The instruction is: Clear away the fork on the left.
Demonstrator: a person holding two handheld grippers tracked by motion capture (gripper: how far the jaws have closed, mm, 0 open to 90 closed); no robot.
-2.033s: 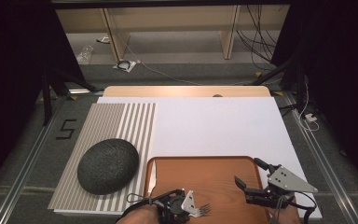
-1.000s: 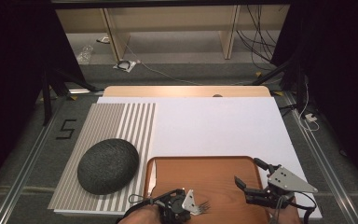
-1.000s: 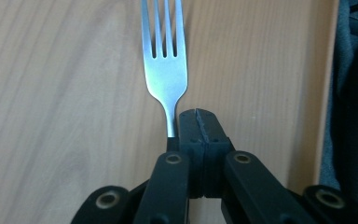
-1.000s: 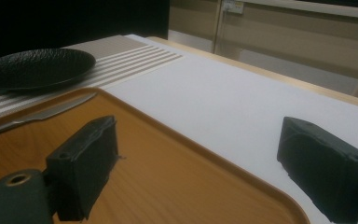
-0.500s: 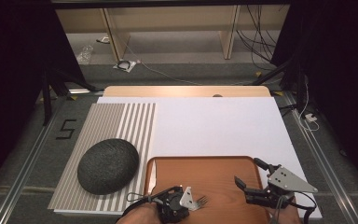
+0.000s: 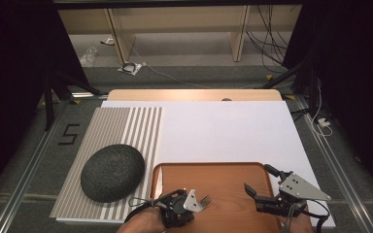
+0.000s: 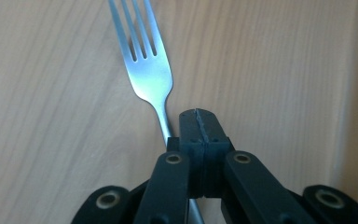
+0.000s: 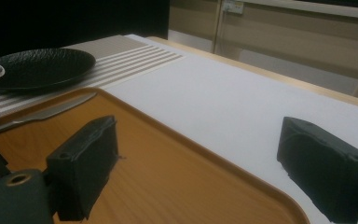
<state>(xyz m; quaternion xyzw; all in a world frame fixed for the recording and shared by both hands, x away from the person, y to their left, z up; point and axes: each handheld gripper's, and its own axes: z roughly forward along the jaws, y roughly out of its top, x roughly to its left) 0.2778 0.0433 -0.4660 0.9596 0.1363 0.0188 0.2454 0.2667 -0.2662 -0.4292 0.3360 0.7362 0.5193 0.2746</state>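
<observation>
White table top (image 6: 223, 131) under my rig, wooden tray (image 6: 213, 172) near edge, left gripper (image 6: 187, 204) clamped on fork (image 7: 142, 60) handle, right gripper (image 6: 264, 187) jaws wide apart, holding nothing, black plate (image 6: 111, 172) on striped mat (image 6: 121, 126).

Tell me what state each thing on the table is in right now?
Left tool: shut on the fork's handle.
Fork: held over the tray, tines pointing away.
Right tool: open, holding nothing.
Wooden tray: flat on the table.
Knife: lying in the tray.
Black plate: on striped mat.

The fork (image 7: 147, 70) handle is hidden behind the left gripper (image 7: 199, 126) fingers
</observation>
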